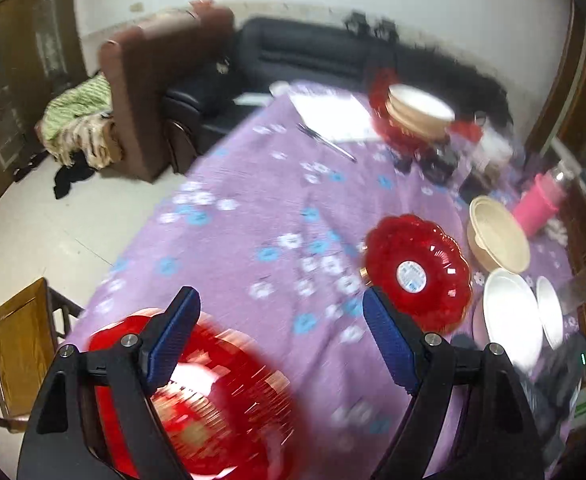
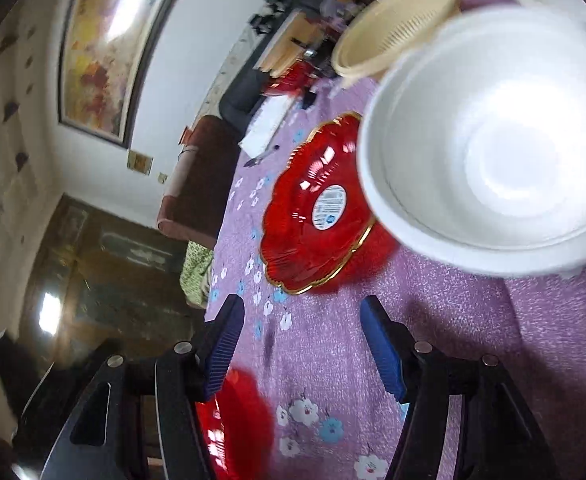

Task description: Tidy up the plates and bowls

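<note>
We see a desk point(image 1: 253, 200) covered in a soft lilac cloth printed with small white and blue flowers. On it lies a red plate point(image 1: 417, 272) of glossy, translucent plastic, scalloped at the edge like a flower, with a thin gold rim and a round white label at its centre; it sits toward the right side of the desk. Just beside it, on the right, stands a cream bowl point(image 1: 499, 236) with fine ribbed or perforated walls, and nearer the edge a smooth white bowl point(image 1: 511, 316) with a matte, foam-like surface, plus a second white piece point(image 1: 549, 308) beside it. At the far end, a stack of cream bowls point(image 1: 417, 112) rests in another red plate. A second scalloped red dish point(image 1: 197, 400), badly blurred, lies at the near left corner, under the left tool point(image 1: 281, 340). Our left tool stands spread wide, its ribbed blue pads point(image 1: 389, 352) gripping nothing, with bare cloth showing between them. In the right wrist view, the right tool point(image 2: 301, 344) is likewise released, about half spread, with only cloth between its pads point(image 2: 383, 356); the white bowl point(image 2: 493, 140) looms close ahead of it.
</note>
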A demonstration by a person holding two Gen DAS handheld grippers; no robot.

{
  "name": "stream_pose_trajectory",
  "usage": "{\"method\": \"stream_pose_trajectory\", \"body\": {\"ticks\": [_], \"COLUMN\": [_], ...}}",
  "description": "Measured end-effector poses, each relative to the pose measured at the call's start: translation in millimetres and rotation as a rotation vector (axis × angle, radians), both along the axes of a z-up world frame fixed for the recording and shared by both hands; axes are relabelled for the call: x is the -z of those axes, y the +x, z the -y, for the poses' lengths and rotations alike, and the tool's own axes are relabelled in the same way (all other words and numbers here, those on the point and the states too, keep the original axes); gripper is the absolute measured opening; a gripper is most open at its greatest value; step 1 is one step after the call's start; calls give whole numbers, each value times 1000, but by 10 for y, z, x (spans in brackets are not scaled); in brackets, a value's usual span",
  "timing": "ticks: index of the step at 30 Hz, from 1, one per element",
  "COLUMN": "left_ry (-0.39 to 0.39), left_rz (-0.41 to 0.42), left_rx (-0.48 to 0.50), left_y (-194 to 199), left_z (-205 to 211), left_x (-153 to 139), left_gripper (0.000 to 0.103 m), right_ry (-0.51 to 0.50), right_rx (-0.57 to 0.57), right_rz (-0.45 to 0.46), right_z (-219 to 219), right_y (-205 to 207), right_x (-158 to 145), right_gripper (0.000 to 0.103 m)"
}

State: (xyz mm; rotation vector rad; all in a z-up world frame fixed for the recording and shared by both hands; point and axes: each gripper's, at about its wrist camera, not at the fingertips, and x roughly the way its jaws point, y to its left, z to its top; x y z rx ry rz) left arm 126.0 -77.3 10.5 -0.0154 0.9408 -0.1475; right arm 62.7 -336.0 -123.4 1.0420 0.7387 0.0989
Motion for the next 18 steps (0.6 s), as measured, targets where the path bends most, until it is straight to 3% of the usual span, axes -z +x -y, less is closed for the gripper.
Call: {"method": "stream_pose_trajectory", "body": {"ticks": [4, 8, 12, 18], "left_ry": [20, 35, 4, -28], "left_rz": [-146, -242, -289, -347], "left_rx": [44, 51, 36, 40], "left_y": [392, 688, 825, 890], "left_z": [450, 660, 698, 785], "left_x": [312, 535, 700, 939], "left_gripper": [84, 84, 84, 84], "right_ry": [58, 83, 134, 145], "right_rx": [57, 83, 127, 155], "right_rz": [-27, -52, -96, -55], "right_z": [87, 78, 124, 163], "right_y": [87, 223, 269, 282], "right_x": [55, 106, 246, 279], "right_gripper": [63, 66, 66, 64]}}
